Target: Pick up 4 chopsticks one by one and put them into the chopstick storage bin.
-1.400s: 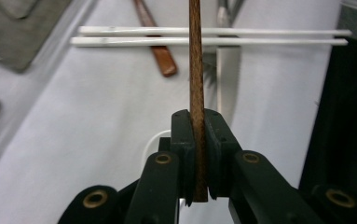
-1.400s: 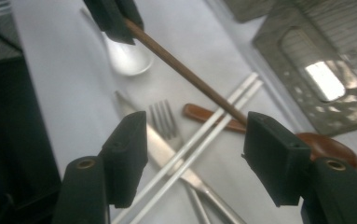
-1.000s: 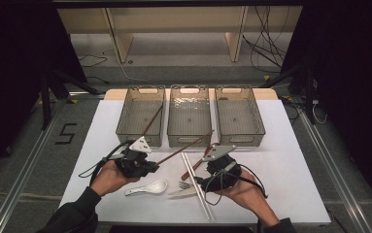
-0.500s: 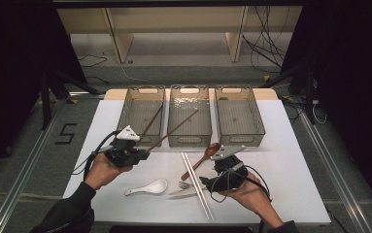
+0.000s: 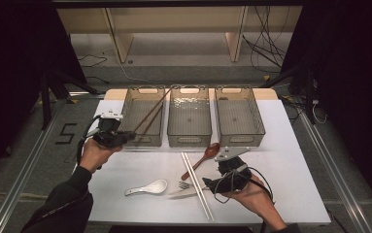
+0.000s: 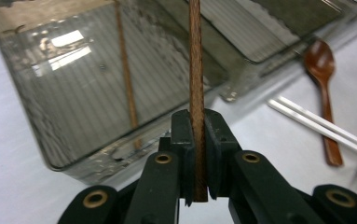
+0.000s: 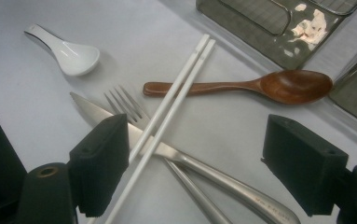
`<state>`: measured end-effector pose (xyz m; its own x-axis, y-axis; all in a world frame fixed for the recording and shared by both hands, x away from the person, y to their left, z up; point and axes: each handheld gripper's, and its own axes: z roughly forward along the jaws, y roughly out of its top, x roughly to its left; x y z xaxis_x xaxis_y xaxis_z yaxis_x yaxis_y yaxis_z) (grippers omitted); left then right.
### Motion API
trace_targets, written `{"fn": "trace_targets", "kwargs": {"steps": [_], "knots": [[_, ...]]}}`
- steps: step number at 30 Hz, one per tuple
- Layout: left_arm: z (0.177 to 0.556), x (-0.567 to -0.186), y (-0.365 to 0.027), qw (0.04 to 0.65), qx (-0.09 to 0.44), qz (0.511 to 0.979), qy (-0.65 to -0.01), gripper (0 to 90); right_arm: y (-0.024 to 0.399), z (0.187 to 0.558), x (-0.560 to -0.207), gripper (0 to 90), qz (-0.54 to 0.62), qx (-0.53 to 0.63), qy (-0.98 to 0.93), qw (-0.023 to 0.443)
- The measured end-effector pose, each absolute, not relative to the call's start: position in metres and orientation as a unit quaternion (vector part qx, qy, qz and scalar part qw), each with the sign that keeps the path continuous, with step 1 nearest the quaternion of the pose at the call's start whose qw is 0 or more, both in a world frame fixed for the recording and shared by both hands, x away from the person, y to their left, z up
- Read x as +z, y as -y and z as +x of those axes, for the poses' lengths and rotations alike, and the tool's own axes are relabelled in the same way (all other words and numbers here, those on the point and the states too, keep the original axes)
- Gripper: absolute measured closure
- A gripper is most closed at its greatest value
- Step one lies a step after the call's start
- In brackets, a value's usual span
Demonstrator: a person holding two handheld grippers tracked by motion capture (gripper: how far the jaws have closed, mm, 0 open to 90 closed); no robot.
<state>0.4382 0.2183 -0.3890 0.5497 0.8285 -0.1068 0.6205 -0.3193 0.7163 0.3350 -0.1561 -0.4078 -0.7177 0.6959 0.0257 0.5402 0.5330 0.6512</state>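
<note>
My left tongs [image 6: 197, 154] are clamped on a brown chopstick [image 6: 195, 70] whose long axis angles up over the left bin [image 5: 142, 116], tip inside. My right tongs [image 7: 204, 163] hang released above the white chopsticks [image 7: 176, 88], well right of that bin.

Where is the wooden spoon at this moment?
In the high view the wooden spoon lies on the table right of centre, just before the middle bin, with its handle under the white chopsticks.
</note>
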Motion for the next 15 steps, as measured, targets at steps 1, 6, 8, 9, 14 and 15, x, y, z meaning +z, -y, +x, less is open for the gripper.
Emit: {"fn": "trace_targets", "kwargs": {"steps": [1,6,8,9,14,15], "knots": [[0.442,-0.39,-0.22,0.368,0.143,0.797,-0.458,83.2,0.157,0.335,-0.408,23.6,0.357,0.327,-0.867,0.119],[0.458,-0.393,-0.222,0.353,0.148,0.791,-0.476,83.2,0.157,0.335,-0.409,22.8,0.359,0.327,-0.866,0.117],[0.463,-0.395,-0.221,0.347,0.149,0.791,-0.48,83.2,0.157,0.335,-0.409,22.8,0.359,0.327,-0.867,0.116],[0.465,-0.396,-0.221,0.346,0.15,0.79,-0.483,83.2,0.157,0.334,-0.409,22.8,0.358,0.327,-0.867,0.116],[0.475,-0.398,-0.221,0.34,0.15,0.787,-0.492,83.2,0.158,0.334,-0.409,22.9,0.357,0.327,-0.867,0.116],[0.477,-0.399,-0.221,0.337,0.149,0.788,-0.493,83.2,0.158,0.334,-0.409,22.9,0.358,0.327,-0.867,0.115]]}}
